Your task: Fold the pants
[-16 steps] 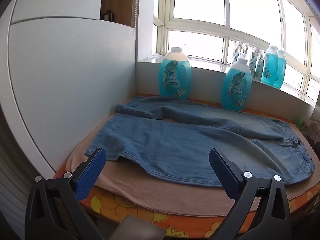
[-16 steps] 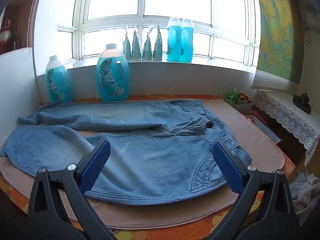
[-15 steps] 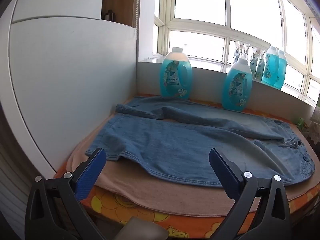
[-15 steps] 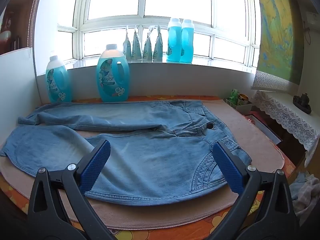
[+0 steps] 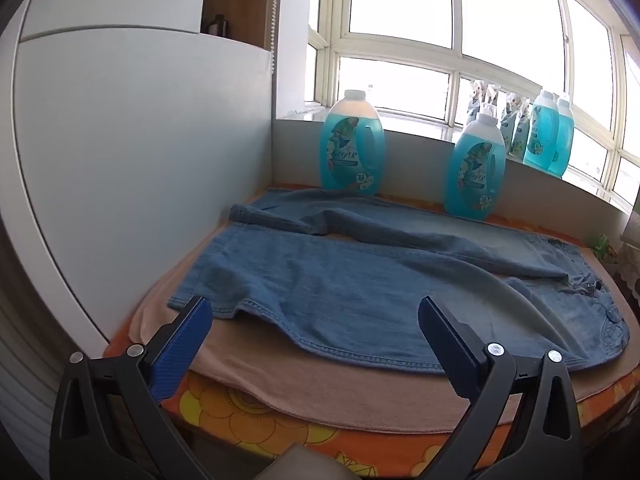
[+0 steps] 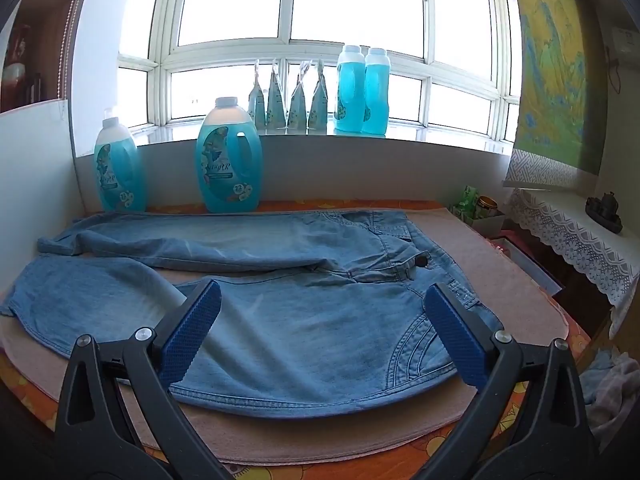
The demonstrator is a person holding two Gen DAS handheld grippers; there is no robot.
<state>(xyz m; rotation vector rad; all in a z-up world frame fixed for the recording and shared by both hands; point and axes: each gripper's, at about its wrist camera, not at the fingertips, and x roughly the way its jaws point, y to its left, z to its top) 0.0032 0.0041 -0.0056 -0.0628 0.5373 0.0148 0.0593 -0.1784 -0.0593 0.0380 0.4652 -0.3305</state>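
While both grippers hover short of the cloth, nothing is held.
Left gripper: jaws wide apart, blue pads bare, nothing between them but air; pointed over the near edge of the counter.
Right gripper: jaws wide apart, empty, tilted slightly downward.
Pants: blue denim, spread flat on a beige mat, unfolded; ahead of and below both pairs of jaws.
Near leg: its hem lies just beyond the left gripper's left jaw.
Far leg: runs behind the near one, partly creased.
Waistband: beyond the right gripper's right jaw.
Detergent bottles: two, upright, well beyond the jaws, at the back of the counter, just behind the far leg.
Windowsill: more bottles and pouches, farther still.
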